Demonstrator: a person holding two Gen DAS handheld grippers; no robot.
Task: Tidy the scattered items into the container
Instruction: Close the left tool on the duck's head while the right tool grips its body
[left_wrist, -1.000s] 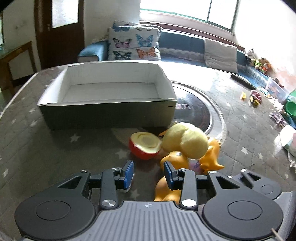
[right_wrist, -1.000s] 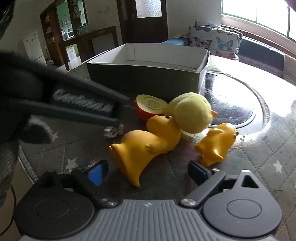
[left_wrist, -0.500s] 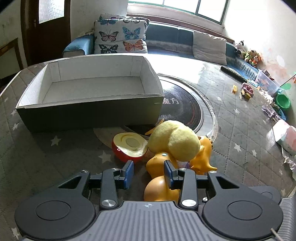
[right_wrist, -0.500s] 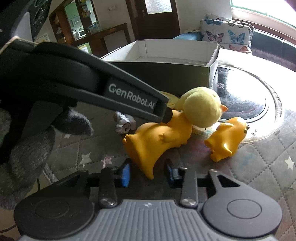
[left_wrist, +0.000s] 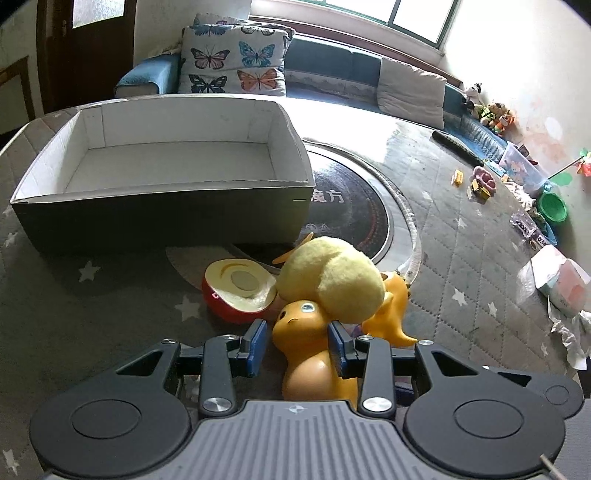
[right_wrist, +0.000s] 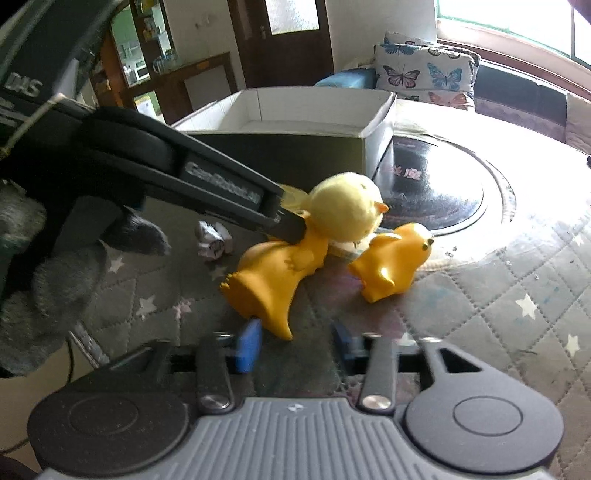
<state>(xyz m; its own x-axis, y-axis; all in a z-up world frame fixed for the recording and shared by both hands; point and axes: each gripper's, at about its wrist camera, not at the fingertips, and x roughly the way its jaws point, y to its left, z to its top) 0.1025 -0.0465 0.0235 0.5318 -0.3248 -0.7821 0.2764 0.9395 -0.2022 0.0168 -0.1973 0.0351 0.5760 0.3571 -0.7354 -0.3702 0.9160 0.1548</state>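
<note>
Star-patterned quilted cloth covers the round table (left_wrist: 461, 258) on which everything is set. An orange dinosaur toy (left_wrist: 310, 343) is lain on its side in front of the open cardboard box (left_wrist: 166, 206), its neck straddled by the left gripper (left_wrist: 297, 341), whose jaws have just been opening; the right-hand pad is perhaps touching, the other is clear. A yellow plush ball (left_wrist: 332, 280) is rested on it, with a smaller orange toy (right_wrist: 395, 258) and half apple (left_wrist: 238, 291) beside. The right gripper (right_wrist: 295, 345) is blurred, its jaws apart, just reopened, and empty near the tail.
</note>
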